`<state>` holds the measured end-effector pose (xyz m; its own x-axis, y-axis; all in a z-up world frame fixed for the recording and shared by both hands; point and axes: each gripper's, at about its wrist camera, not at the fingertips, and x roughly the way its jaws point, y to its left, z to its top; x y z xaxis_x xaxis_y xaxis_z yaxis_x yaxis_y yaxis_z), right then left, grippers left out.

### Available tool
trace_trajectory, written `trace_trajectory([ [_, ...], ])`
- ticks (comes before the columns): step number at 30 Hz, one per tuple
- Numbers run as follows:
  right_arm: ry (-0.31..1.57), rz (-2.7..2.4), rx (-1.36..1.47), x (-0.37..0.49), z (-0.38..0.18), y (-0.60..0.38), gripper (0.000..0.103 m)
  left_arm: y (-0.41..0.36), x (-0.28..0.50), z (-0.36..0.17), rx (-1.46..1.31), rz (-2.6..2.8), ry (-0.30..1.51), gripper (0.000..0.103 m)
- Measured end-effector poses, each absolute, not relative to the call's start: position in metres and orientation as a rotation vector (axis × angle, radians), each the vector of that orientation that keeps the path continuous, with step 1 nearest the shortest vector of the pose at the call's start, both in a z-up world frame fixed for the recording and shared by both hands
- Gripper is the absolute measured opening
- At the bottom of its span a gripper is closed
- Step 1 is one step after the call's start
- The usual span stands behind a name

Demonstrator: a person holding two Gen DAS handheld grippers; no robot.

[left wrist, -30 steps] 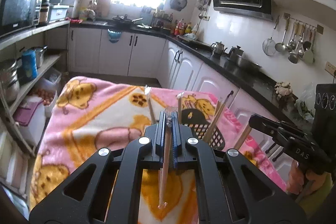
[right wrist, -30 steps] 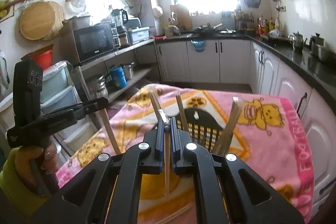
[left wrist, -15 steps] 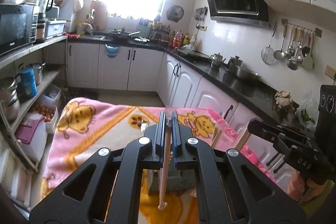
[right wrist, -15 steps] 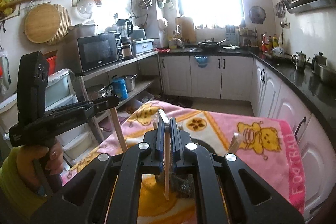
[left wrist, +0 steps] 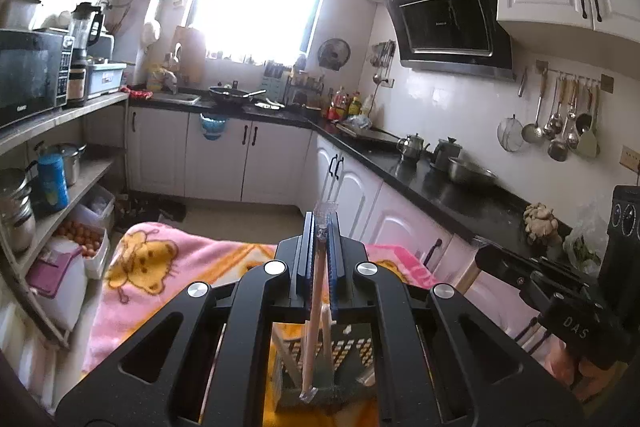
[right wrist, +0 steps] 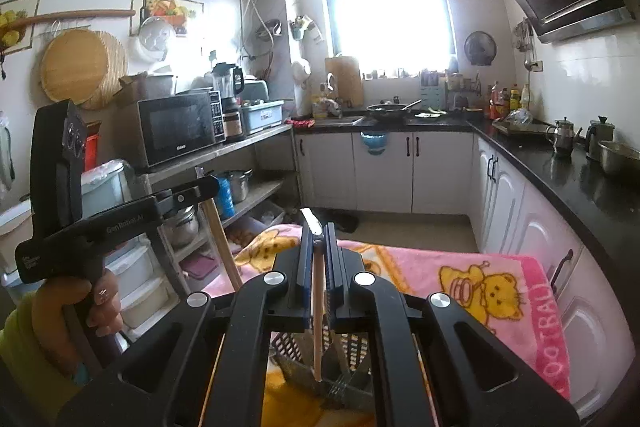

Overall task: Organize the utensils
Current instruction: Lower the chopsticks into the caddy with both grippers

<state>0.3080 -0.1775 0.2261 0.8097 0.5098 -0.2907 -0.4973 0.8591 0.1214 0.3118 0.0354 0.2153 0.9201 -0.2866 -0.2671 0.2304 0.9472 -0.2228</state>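
Note:
My left gripper (left wrist: 319, 227) is shut on a pale wrapped chopstick (left wrist: 311, 331) that hangs down between the jaws over a dark slotted utensil basket (left wrist: 352, 351). My right gripper (right wrist: 319, 233) is shut on a wooden chopstick (right wrist: 317, 327), its lower end above the same basket (right wrist: 356, 347), which holds other sticks. The basket stands on a pink cartoon blanket (left wrist: 152, 267), also seen in the right wrist view (right wrist: 460, 279). Each gripper shows in the other's view, the right one (left wrist: 532, 279) and the left one (right wrist: 180, 201).
White cabinets and a black counter (left wrist: 440, 183) with kettles run along the right. A shelf (left wrist: 60, 187) with pots and a microwave (right wrist: 176, 129) stands to the left. Boxes (left wrist: 80, 259) sit on the floor beside the blanket's left edge.
Both grippers have risen and tilted up with their chopsticks. The basket has slid from ahead of the fingertips down under the jaws, and more of the kitchen shows.

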Motion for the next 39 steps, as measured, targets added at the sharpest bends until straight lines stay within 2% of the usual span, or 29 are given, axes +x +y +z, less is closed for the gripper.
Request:
trace_trajectory([
  [12,0.310,0.482,0.043,0.334,0.221,-0.186,0.006,0.014,0.334,0.198,-0.189,-0.265,0.307,0.001],
  [39,0.448,0.469,0.054,0.383,0.153,-0.166,0.006,0.006,0.355,0.127,-0.214,-0.243,0.363,0.001],
])
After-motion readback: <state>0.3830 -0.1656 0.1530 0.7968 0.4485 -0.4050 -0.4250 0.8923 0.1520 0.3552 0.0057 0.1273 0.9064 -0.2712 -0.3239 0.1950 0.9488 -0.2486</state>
